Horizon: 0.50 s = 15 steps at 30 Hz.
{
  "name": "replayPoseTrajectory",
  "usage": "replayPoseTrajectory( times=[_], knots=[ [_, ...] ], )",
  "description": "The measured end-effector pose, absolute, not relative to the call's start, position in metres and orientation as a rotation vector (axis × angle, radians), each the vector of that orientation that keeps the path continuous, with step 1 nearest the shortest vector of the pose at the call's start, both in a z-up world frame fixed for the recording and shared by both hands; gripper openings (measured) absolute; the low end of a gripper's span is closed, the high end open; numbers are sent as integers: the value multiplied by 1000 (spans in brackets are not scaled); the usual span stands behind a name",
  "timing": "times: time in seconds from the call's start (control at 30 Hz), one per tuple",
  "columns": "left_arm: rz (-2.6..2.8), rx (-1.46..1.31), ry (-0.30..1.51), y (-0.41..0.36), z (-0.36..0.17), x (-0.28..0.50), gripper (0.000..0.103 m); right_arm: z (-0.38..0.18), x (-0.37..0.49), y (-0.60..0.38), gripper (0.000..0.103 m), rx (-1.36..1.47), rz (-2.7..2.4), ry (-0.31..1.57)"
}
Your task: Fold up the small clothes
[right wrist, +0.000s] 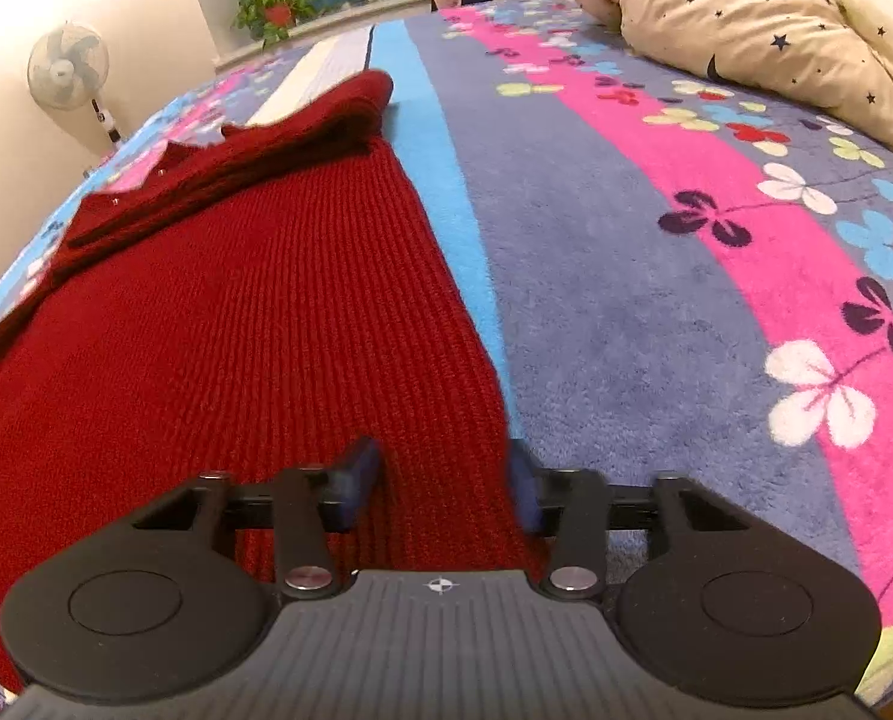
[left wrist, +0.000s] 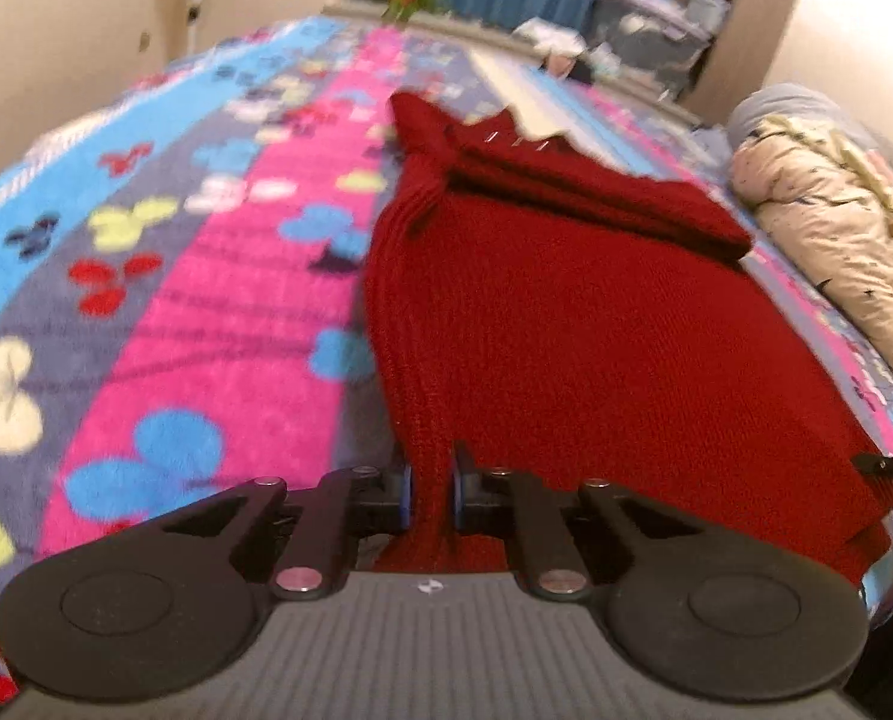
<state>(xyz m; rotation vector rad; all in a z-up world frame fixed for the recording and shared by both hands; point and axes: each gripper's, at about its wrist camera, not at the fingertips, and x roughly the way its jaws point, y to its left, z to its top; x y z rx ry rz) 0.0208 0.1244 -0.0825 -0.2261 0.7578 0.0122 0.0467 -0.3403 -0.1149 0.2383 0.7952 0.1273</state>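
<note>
My left tongs [left wrist: 431,495] pinch the sweater [left wrist: 566,324] hem near the bed [left wrist: 206,300] edge, held level; my right tongs [right wrist: 443,489] straddle its other corner, parted.

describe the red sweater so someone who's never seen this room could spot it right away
Start at the bed's bright blanket with pink, blue and grey flower stripes. On it lies the sweater, flat, its far end folded over into a thick band. It is the only solid dark red ribbed knit there, unlike the cream star-print quilt bunched beside it; both grippers hold its near hem.
</note>
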Motion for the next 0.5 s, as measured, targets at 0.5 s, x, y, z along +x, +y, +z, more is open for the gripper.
replayPoseTrajectory(
  times=[0.5],
  knots=[
    [43, -258, 856, 132, -97, 31, 32, -118, 49, -352, 32, 324, 103, 818]
  ],
)
